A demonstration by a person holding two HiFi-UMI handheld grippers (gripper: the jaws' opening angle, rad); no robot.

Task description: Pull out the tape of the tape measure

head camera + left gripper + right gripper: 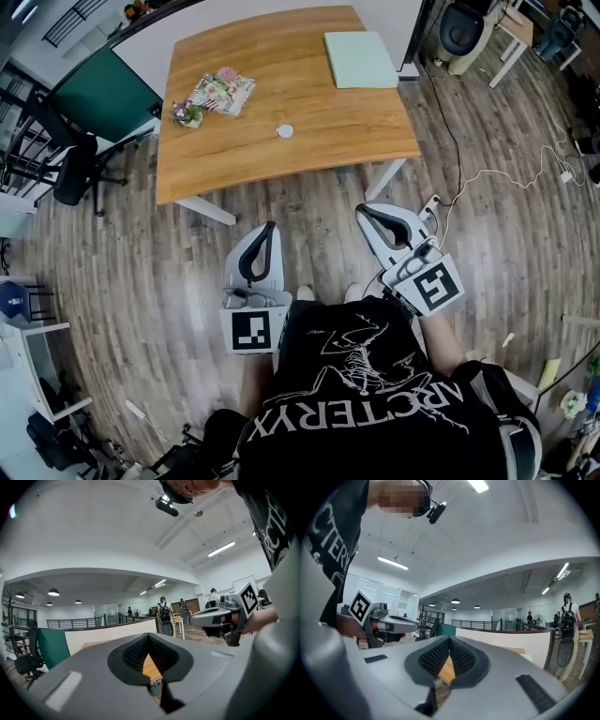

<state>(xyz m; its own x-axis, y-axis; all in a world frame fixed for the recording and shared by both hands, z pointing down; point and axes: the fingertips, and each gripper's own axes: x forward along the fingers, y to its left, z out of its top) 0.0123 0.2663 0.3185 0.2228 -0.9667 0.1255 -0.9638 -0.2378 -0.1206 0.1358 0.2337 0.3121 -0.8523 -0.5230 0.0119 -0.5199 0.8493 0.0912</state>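
You are still before the first step. Your left gripper (271, 228) and right gripper (362, 212) have their fingers together, holding nothing. The small white disc (285, 130), probably the tape measure, lies on the table (281, 84), well apart from them. Next you must reach forward and open the fingers.
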